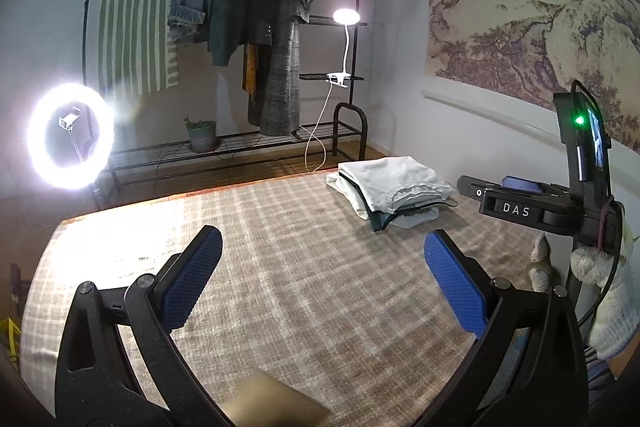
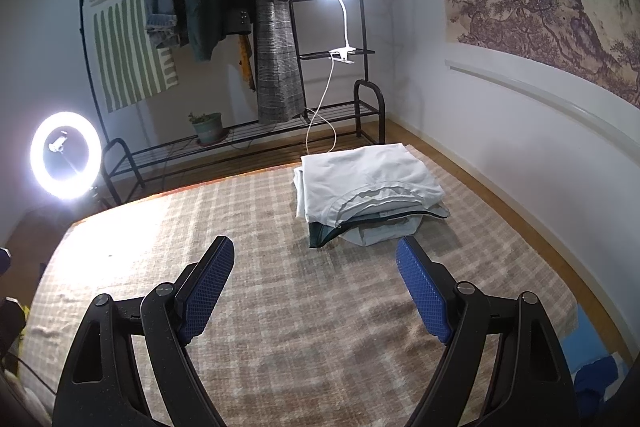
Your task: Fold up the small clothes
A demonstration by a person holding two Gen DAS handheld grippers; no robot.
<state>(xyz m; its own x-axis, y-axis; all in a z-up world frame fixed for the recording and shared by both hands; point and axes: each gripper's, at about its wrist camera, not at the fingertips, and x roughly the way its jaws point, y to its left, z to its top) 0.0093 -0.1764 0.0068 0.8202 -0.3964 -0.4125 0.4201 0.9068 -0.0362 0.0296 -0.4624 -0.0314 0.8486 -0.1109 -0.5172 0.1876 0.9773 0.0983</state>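
Soft stack of folded pale cotton clothes [image 2: 368,187] on woven beige plaid blanket [image 2: 280,307], long axis left-right, neckline facing cameras. Left tool [image 1: 324,275] spread, empty; right tool [image 2: 316,287] spread, empty.

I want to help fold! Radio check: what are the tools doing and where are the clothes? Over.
Left tool open, empty. Right tool open, empty. Stack of folded clothes on the checked cloth, ahead of both tools, untouched. Nothing in the way.

Ring light [image 1: 70,136], clothes rack [image 1: 224,27], potted plant [image 1: 202,135]
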